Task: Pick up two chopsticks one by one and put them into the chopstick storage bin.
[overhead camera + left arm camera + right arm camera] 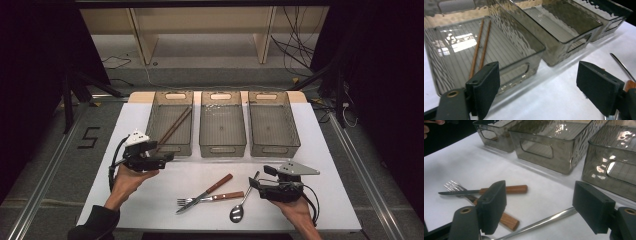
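We logged the left gripper (167,156), jaws wide and empty, by the ribbed smoky plastic bin (172,122) holding two wooden chopsticks (175,125). The right gripper (254,184), wide too, straddled the steel spoon (241,206) near the table's front edge (220,227); bare white surface lay between.

Chopsticks (174,125) lie in the left bin (156,112); knife (207,191), fork (212,198) and spoon (241,203) lie before the bins.

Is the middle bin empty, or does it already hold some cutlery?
Empty. In the high view the middle bin shows only its bare ribbed floor, while the chopsticks lie in the left bin.
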`<action>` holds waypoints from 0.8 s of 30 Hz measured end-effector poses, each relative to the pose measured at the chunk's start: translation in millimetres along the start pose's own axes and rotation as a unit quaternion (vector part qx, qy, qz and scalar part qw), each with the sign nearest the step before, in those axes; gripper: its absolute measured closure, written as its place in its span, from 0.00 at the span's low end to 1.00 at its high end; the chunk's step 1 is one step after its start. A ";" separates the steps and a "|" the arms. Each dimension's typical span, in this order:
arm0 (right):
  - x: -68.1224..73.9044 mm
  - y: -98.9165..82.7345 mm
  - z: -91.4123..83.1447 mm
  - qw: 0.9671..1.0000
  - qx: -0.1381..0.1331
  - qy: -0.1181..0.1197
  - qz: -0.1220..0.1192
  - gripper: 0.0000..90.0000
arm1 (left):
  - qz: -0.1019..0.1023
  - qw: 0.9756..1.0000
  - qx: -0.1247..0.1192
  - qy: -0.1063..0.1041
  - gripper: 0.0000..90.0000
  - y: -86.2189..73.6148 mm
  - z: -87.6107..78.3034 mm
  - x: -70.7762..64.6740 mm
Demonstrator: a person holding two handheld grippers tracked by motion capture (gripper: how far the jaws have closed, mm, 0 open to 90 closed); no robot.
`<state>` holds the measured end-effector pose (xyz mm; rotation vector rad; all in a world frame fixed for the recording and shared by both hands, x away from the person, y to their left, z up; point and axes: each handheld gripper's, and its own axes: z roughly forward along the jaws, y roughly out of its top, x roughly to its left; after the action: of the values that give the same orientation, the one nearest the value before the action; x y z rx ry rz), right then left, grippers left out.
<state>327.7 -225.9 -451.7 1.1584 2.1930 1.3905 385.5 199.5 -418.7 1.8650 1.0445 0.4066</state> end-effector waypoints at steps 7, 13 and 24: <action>-5.9 3.7 11.8 1.000 0.019 -0.007 -0.004 0.36 | 0.007 1.000 -0.006 -0.015 0.20 -16.1 -4.5 -3.0; -9.6 5.8 18.3 0.999 0.033 -0.013 -0.007 0.40 | 0.013 1.000 -0.012 -0.022 0.20 -24.8 -9.5 -7.4; -17.5 7.8 30.7 0.998 0.066 -0.015 -0.006 0.56 | 0.021 1.000 -0.017 -0.013 0.20 -36.4 -17.7 -12.9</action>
<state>361.4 -218.6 -462.9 1.1993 2.2962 1.2303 348.6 206.8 -438.5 1.8602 0.9755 0.4207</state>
